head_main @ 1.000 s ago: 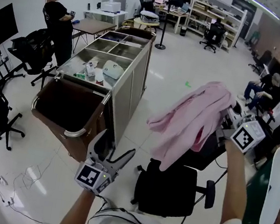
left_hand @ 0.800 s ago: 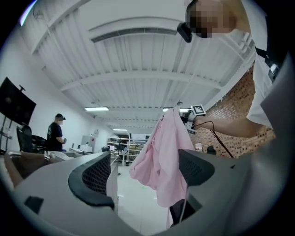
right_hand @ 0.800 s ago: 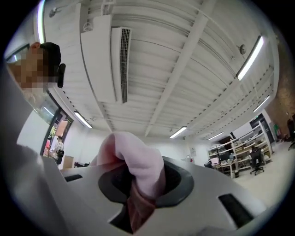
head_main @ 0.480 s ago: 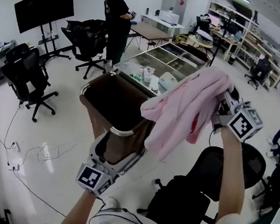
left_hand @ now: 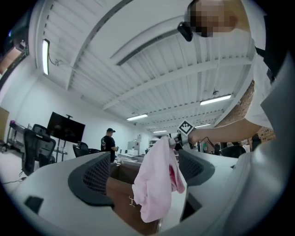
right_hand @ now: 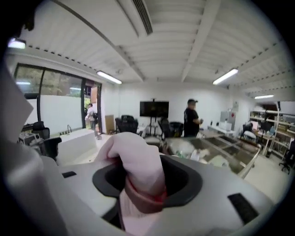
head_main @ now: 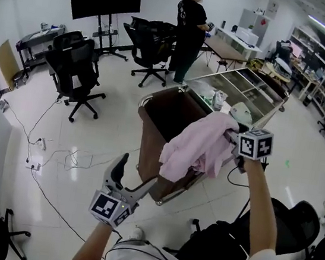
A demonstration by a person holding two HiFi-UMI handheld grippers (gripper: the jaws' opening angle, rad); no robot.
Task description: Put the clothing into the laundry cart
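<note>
Evidently at the drop step: pink garment (head_main: pixel 199 146) bunched between the jaws of the right gripper (head_main: pixel 233 136), hanging at the near corner of the laundry cart's brown bin (head_main: pixel 150 146), not yet down inside it. Jaws just been easing apart, cloth still pinched between them. Left gripper (head_main: pixel 132 176) low and well clear of the cart, jaws spread, nothing in them (garment merely visible far beyond). Next, by the look of it: carry the cloth further over the bin's mouth, then let go fully, so as to drop it inside rather than down the outer wall. Bin's dark interior seemingly bare where visible. Behind it, metal compartments (head_main: pixel 240 89) holding a few small white items, too small to name.
</note>
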